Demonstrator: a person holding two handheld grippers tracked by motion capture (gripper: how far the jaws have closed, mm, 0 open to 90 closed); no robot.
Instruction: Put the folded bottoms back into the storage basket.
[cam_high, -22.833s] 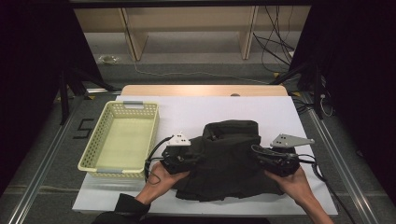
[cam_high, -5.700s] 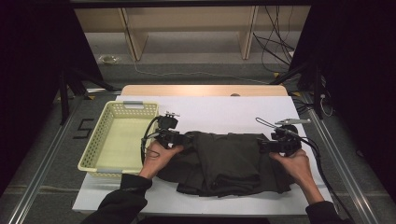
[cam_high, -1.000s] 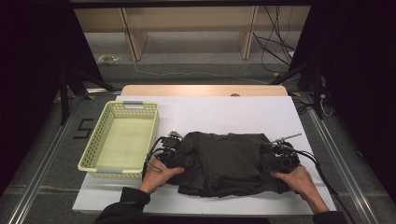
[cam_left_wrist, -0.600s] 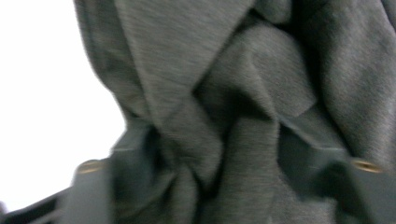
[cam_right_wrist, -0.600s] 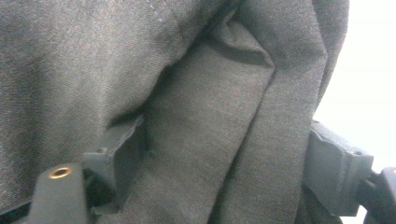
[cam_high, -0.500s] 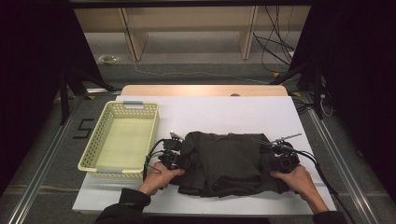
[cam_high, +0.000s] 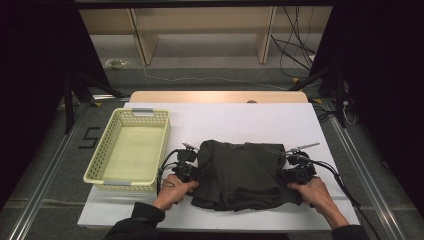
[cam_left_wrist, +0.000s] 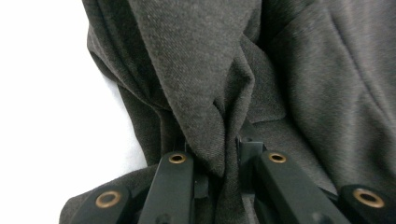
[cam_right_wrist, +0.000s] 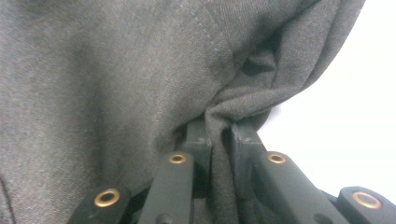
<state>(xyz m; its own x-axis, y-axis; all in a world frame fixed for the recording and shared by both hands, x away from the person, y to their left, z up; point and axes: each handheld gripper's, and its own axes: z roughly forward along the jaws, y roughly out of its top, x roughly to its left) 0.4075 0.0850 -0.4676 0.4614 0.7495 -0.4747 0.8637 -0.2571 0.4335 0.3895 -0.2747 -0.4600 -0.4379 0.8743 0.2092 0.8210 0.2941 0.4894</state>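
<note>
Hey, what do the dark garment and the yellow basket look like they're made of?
The dark garment looks like a soft woven or knit cloth, matte charcoal-brown: the left gripper view shows a fine fuzzy weave and loose folds, and the right gripper view shows a stitched seam. The yellow basket looks like moulded plastic, pale and slightly glossy, its walls pierced by a regular lattice of holes.

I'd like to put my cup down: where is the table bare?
Bare white table lies beyond the dark garment, right of the yellow basket. A thin strip runs along the near edge. The middle is crowded: both grippers clamp the garment's ends.
</note>
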